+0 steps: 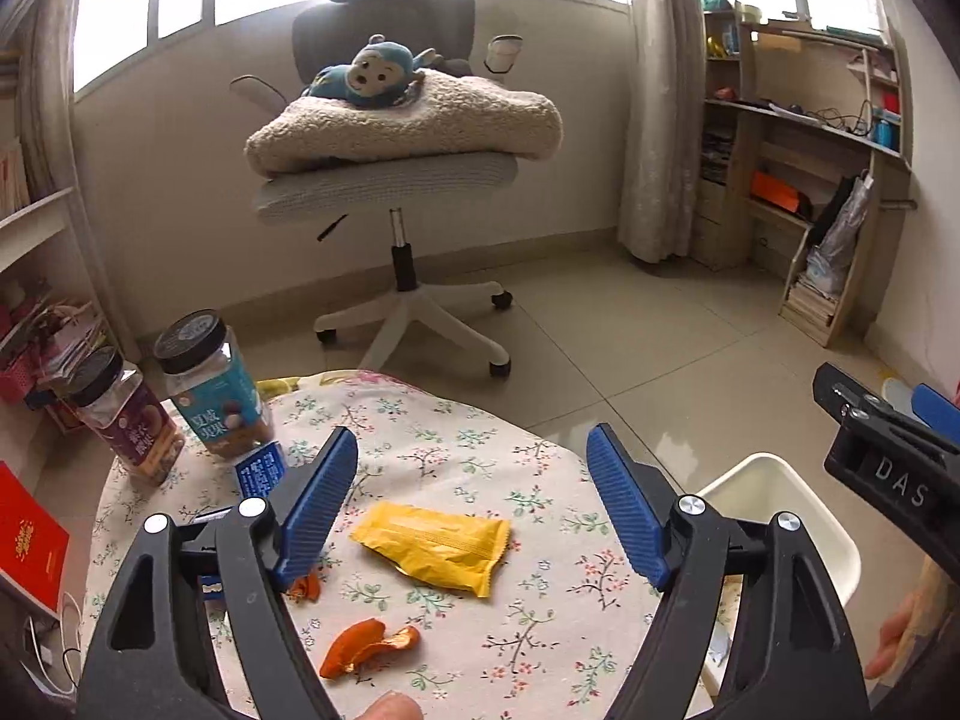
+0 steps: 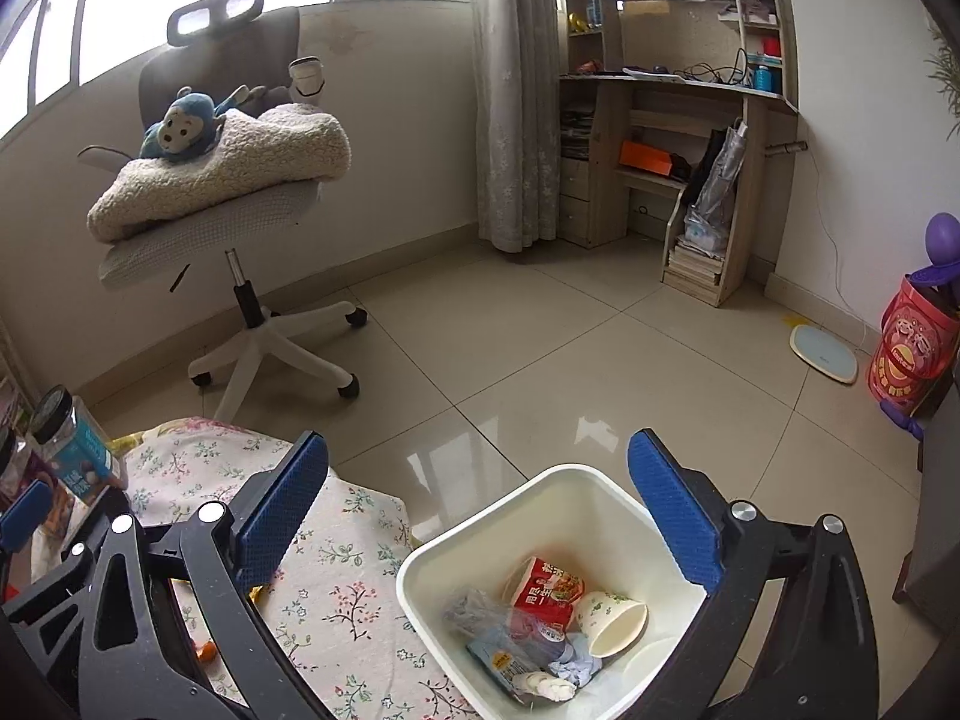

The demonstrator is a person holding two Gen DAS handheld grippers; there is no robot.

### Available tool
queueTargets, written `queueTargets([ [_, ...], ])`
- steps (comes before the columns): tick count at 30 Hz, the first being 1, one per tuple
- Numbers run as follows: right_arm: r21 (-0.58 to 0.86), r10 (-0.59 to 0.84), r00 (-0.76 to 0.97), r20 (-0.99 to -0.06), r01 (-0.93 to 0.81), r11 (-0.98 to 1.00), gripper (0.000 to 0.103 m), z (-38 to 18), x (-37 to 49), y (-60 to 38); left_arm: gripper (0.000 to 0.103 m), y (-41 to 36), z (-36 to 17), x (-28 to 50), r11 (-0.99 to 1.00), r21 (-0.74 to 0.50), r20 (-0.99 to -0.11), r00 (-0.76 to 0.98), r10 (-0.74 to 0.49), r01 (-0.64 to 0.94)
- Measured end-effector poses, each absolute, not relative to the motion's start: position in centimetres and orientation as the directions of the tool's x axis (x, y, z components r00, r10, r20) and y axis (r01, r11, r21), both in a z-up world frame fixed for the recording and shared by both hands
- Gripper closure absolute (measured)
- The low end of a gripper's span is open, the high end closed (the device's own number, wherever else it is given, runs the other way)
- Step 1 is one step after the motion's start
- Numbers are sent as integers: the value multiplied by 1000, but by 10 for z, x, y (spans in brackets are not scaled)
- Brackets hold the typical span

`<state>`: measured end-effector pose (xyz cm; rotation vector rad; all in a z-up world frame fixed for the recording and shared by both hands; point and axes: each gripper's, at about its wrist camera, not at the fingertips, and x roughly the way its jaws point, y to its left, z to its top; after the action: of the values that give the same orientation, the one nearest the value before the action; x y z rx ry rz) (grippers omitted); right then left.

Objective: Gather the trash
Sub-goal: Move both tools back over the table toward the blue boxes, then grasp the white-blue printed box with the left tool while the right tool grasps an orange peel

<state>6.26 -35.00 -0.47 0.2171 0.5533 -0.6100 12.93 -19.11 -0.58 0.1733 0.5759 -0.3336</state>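
Observation:
A yellow snack wrapper (image 1: 435,546) lies on the floral tablecloth (image 1: 480,456). My left gripper (image 1: 471,468) is open and empty, just above and behind the wrapper. Orange peel pieces (image 1: 366,648) lie nearer the camera, one more (image 1: 306,588) under the left finger. The white trash bin (image 2: 474,528) stands on the floor beside the table; it holds a paper cup (image 2: 618,621), a red carton (image 2: 549,594) and wrappers. My right gripper (image 2: 480,492) is open and empty above the bin; it also shows in the left wrist view (image 1: 888,438). The bin shows there too (image 1: 798,498).
Two snack jars (image 1: 213,384) (image 1: 123,420) and a blue packet (image 1: 261,468) stand at the table's left. A red booklet (image 1: 30,540) lies further left. An office chair (image 1: 396,180) with a blanket and plush monkey stands behind. A shelf desk (image 2: 678,138) is at the back right.

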Motion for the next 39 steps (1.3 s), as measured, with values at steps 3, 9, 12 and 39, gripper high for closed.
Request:
queueTargets([
  [3,2,-476,685,-552,571,821,7,-8,77,-329,21,-165,-10,136,953,61,-557,802,-213,296],
  [9,-32,-442,694,-569,518,855,7,-18,100,-294,20,-128,-22,156,974,64,-597,791,-136,216],
  [12,-36,-411,700,-584,484,874,7,-25,109,-279,18,-105,-35,173,982,87,-630,773,-76,168],
  [39,236,192,366,-910,78,969,9,-149,176,-176,48,46,-142,279,996,-76,-921,386,-54,-41],
])
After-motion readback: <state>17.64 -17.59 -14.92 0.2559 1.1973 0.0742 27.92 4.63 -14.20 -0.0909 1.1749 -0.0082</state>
